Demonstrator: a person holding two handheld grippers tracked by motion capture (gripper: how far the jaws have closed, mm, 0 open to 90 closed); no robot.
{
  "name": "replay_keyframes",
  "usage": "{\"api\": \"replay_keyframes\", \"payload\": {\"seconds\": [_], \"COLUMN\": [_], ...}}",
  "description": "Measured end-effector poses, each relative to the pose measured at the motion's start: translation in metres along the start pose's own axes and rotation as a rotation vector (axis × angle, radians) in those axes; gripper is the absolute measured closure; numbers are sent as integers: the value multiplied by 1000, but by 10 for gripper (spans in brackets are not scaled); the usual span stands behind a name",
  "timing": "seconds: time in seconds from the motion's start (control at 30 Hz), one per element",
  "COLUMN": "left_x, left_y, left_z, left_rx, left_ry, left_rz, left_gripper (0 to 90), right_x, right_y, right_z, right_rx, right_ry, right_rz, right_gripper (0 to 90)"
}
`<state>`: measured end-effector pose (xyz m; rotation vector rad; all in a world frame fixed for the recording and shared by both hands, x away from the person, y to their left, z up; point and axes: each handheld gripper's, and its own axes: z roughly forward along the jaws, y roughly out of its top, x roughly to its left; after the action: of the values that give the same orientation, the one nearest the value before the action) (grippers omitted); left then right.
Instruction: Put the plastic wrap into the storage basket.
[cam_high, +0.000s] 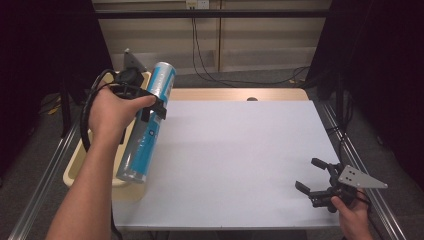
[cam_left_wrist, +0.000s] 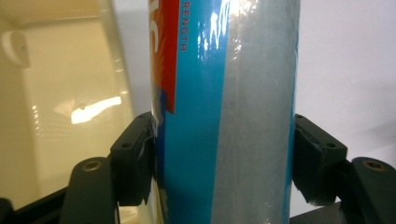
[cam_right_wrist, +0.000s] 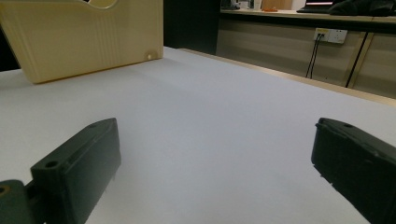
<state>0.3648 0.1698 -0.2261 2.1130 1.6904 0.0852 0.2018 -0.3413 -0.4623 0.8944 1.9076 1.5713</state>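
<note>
**Left gripper clamps blue roll beside cream bin**

High view: the left gripper (cam_high: 150, 102) pinches a long blue roll (cam_high: 147, 125), tilted along the cream bin (cam_high: 75, 165) at the table's (cam_high: 240, 150) left edge. The right gripper (cam_high: 312, 175) sits far from the bin, jaws spread.

Left gripper view: both jaws press the roll's sides; the bin lies left.

Right gripper view: jaws parted over bare table, the bin beyond.

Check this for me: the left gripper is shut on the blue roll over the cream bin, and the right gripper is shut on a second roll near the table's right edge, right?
Partly wrong. The left gripper is shut on the blue roll over the cream bin, but the right gripper holds nothing. The right gripper view shows its jaws apart over the bare white table.
</note>
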Motion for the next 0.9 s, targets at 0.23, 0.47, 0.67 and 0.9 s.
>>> {"api": "replay_keyframes", "payload": {"seconds": [0.23,0.47,0.67,0.9], "left_x": [23,45,60,73], "left_y": [-13,-24,-33,-40], "left_z": [-5,-6,-5,-4], "left_rx": [5,11,24,23], "left_ry": [31,46,60,73], "left_rz": [-49,-82,-110,-138], "left_gripper": [324,324,324,324], "right_x": [-1,0,-1,0], "right_y": [0,0,1,1], "right_z": [4,4,3,3], "right_rx": [3,6,3,1], "right_ry": [10,5,3,1], "right_rz": [-1,-3,-7,-5], "right_gripper": [10,10,10,10]}}
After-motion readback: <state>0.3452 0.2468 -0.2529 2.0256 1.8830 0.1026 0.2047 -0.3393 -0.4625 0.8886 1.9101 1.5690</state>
